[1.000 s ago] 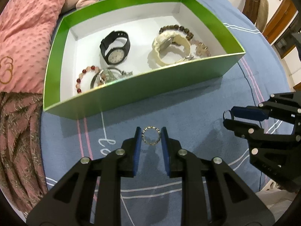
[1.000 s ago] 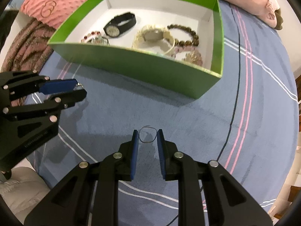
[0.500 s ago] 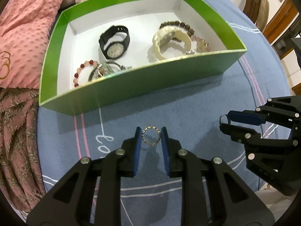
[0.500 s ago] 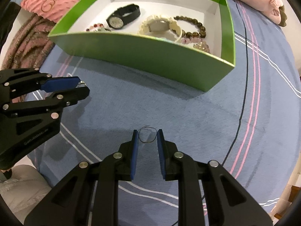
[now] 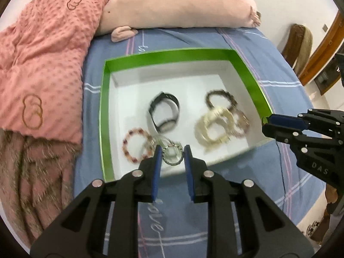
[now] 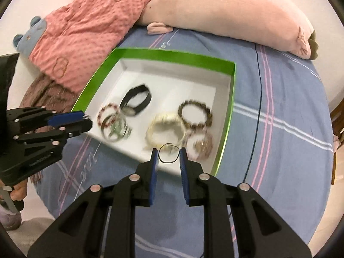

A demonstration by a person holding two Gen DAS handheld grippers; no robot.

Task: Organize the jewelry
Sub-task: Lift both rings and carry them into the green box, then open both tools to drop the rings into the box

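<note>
Carrying a small beaded metal ring (image 5: 172,155) pinched edgewise, the left tool (image 5: 171,157) hangs over the green white-lined box's (image 5: 103,116) near edge on the bed; the right tool (image 6: 168,157), nearly closed, likewise clamps a thin dark wire ring (image 6: 169,153), both probably poised for dropping inside.

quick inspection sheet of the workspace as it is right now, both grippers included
surface: blue striped bedsheet, bare around the box
job's things: green box with white floor holds black watch, cream watch, brown bead bracelet, red bead bracelet, silver bangles and a pinkish bracelet; all motion-blurred
clutter: nothing seen on the sheet
grippers: left gripper shut on sparkly ring; right gripper shut on thin dark ring; both held over the box's near edge
cables: nothing seen
surroundings: pink dotted blanket, long pink pillow, wooden furniture at right
</note>
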